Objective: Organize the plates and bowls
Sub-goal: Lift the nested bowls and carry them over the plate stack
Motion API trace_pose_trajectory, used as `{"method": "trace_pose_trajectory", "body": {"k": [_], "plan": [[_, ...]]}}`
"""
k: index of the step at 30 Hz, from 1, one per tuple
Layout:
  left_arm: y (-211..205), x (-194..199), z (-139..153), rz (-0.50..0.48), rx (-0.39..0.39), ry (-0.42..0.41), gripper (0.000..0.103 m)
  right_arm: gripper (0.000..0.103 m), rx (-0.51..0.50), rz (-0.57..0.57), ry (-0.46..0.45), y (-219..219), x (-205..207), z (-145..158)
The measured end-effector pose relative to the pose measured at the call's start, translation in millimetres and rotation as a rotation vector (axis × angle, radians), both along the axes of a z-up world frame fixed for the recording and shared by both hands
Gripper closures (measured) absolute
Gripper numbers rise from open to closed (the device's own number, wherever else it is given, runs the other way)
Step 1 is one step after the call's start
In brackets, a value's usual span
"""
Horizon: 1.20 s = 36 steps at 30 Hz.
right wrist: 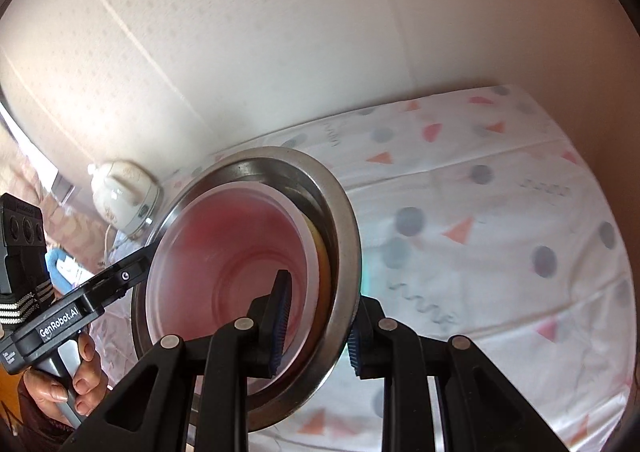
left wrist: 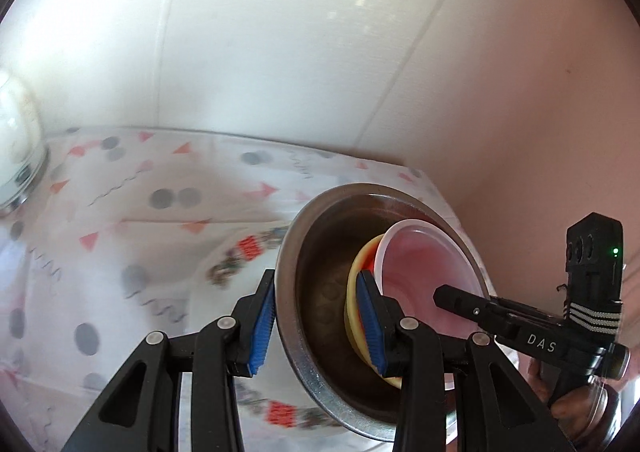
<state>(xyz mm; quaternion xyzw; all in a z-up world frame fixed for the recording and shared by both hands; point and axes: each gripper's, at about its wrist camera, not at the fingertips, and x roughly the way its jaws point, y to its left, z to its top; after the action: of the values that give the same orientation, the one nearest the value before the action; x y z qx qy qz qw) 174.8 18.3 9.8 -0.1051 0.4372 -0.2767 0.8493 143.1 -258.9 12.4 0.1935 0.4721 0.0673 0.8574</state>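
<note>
A steel bowl (left wrist: pixel 320 244) (right wrist: pixel 344 220) hangs tilted above the table, carried by both grippers. Nested inside it are a yellow bowl (left wrist: pixel 352 292), showing as a sliver (right wrist: pixel 324 264) in the right wrist view, and a translucent pinkish plastic bowl (left wrist: pixel 420 264) (right wrist: pixel 232 252). My left gripper (left wrist: pixel 316 280) is shut on the steel rim, one blue pad outside and one inside against the yellow bowl. My right gripper (right wrist: pixel 318 292) is shut on the opposite side, with one pad inside the plastic bowl and one outside the steel wall. Each view shows the other gripper's arm reaching in.
A tablecloth (right wrist: pixel 480 212) with grey dots and red triangles covers the table. A white plate with a patterned rim (left wrist: pixel 248 248) lies under the bowls. A glass vessel (left wrist: pixel 16 140) stands far left, a white appliance (right wrist: pixel 124 196) by the wall. A hand (right wrist: pixel 80 372) holds the left gripper's handle.
</note>
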Motion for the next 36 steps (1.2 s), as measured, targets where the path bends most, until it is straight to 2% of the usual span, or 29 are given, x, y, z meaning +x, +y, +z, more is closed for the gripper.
{"method": "trace_pose_trajectory", "body": {"k": [4, 12, 36], "plan": [[19.5, 3.2, -14.6, 0.043, 0.010, 0.027, 0.065, 0.078, -0.013, 0.038, 0.025, 18.2, 14.3, -10.2], [33.4, 9.5, -34.6, 0.077, 0.007, 0.070, 0.064, 0.078, -0.032, 0.068, 0.066, 35.8, 25.2, -25.3], [24.5, 13.7, -49.7, 0.079, 0.050, 0.110, 0.065, 0.076, -0.098, 0.051, 0.083, 33.8, 37.0, -41.9]]}}
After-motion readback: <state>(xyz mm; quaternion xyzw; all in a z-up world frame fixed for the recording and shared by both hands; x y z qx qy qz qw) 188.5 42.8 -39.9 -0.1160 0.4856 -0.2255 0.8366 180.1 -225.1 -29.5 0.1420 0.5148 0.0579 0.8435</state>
